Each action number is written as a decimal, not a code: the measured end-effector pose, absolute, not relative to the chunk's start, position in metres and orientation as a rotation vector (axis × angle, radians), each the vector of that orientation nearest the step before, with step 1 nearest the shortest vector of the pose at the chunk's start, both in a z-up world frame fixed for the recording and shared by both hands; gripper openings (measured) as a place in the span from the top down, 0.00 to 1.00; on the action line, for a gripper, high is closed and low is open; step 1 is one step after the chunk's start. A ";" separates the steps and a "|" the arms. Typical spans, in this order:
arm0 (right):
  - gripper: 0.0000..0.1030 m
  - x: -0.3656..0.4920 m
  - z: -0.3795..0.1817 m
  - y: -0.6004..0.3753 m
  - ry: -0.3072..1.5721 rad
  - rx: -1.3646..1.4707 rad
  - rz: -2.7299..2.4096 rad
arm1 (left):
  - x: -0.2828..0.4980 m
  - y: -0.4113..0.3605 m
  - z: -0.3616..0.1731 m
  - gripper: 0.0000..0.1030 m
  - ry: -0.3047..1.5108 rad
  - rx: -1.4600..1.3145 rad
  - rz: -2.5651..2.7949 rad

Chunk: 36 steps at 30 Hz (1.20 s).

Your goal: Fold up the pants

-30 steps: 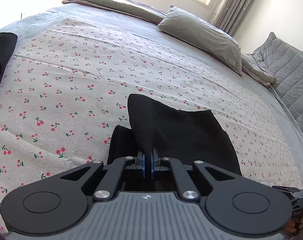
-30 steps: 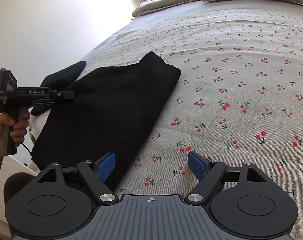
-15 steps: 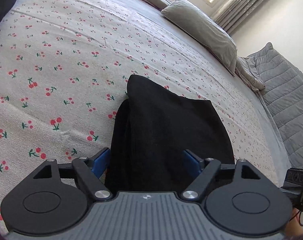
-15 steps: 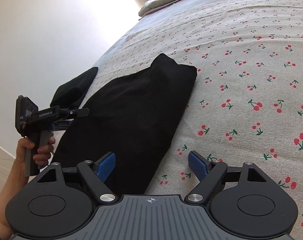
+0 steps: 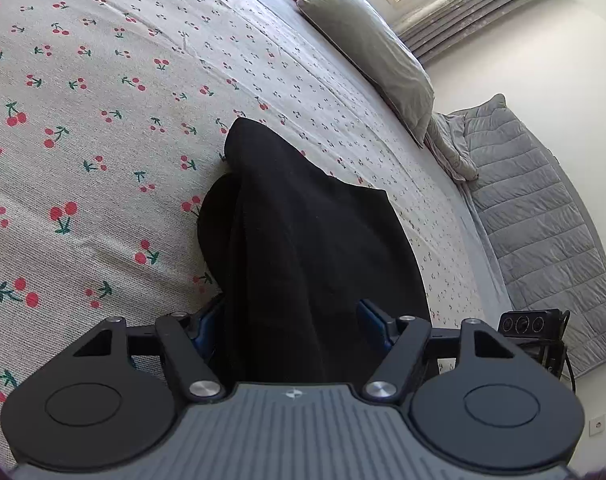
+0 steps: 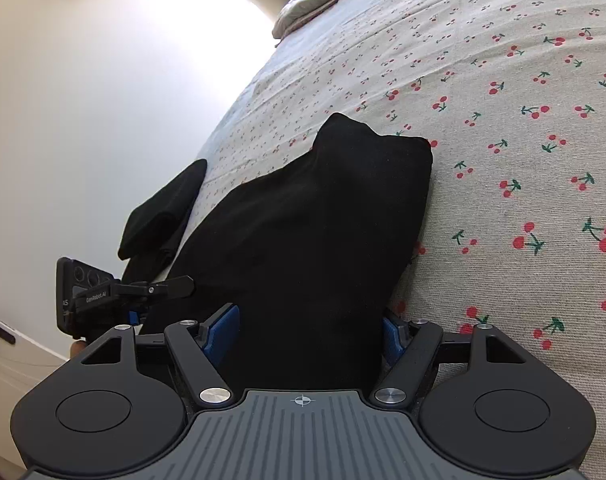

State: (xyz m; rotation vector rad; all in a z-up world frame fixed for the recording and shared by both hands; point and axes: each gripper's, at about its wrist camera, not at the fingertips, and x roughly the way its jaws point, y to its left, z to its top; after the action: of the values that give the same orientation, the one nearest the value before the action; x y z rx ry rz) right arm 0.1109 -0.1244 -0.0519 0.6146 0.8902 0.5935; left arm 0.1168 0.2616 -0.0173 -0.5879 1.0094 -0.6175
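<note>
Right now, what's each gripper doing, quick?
Left gripper: open, straddling the black pants, gripping nothing.
Right gripper: open around the pants' near edge, gripping nothing.

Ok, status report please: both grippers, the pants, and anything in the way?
Left gripper open, astride the black pants. Right gripper open, astride the same pants. Pants part-folded on the cherry-print bed cover. Second dark garment lies apart, at the bed edge.

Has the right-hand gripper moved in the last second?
Yes. The right gripper slid left off the cherry-print sheet; its open fingers now straddle the black pants.
</note>
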 end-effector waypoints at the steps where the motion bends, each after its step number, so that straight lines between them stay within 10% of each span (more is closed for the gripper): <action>1: 0.31 0.112 -0.052 -0.123 0.884 0.617 0.592 | 0.118 0.261 -0.018 0.40 1.010 -0.594 -0.616; 5: 0.53 0.120 -0.055 -0.120 0.860 0.632 0.544 | 0.118 0.262 -0.022 0.63 1.008 -0.639 -0.587; 7: 0.79 0.121 -0.059 -0.123 0.857 0.659 0.484 | 0.115 0.257 -0.018 0.71 0.986 -0.623 -0.586; 10: 0.85 0.112 -0.051 -0.120 0.825 0.615 0.458 | 0.112 0.248 -0.010 0.74 0.961 -0.603 -0.587; 36: 0.86 0.120 0.020 -0.294 0.545 0.690 0.232 | 0.186 0.073 0.007 0.72 0.845 -0.623 -0.746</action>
State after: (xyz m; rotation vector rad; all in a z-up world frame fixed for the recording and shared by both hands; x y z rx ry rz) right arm 0.1203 -0.2944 0.0202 0.6903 0.5451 0.2316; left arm 0.1859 0.0726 0.0065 -0.6229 0.8452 -0.7459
